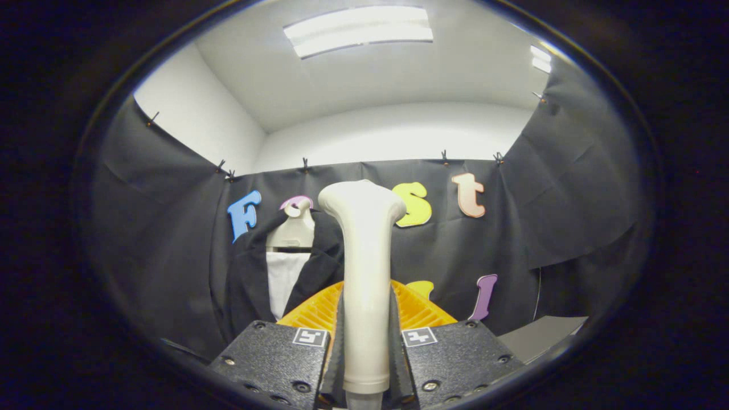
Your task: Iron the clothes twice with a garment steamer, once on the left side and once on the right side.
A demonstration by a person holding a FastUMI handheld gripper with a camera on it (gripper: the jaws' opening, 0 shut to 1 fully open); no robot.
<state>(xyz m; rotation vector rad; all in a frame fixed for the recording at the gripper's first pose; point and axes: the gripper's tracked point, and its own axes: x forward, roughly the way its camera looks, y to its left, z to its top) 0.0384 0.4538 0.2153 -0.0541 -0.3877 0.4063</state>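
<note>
Gripper view: gripper [364, 364] clamped on steamer [364, 256], handle upright between fingers. Dark jacket [250, 279] hangs on hanger [293, 230], far left, well apart from steamer head. Judgement: steamer picked up; both passes, left and right, apparently outstanding.

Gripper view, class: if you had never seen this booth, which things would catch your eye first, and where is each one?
The cream garment steamer stands upright, clamped between the fingers of the tongs, head uppermost. Beyond it to the left, a dark jacket with a white panel hangs on a pale hanger against the black cloth wall. An orange ribbed rack sits just behind the steamer.
</note>
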